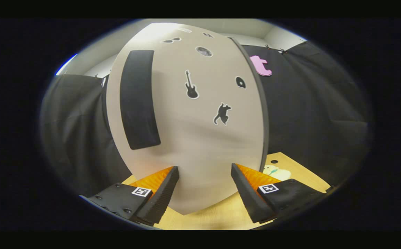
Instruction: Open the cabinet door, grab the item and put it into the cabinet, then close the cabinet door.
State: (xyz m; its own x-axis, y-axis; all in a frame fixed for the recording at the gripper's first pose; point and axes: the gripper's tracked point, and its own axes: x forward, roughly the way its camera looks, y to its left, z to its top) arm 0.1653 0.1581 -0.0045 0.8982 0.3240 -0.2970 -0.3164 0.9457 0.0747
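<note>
Gripper (204,172) jaws spread apart before the cabinet door (200,138).

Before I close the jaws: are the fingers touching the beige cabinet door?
Cannot tell. In the gripper view the open gripper faces the beige cabinet door; no gap or contact shows plainly.

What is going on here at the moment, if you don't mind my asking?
A person is holding a handheld claw right up against a cabinet door, a pale panel with a long dark handle and small stickers such as a guitar. The claw is open, its fingers spread with the door's lower edge between them, gripping nothing. A pale plush toy lies on the wooden table beyond the door's far edge, not yet picked up.
</note>
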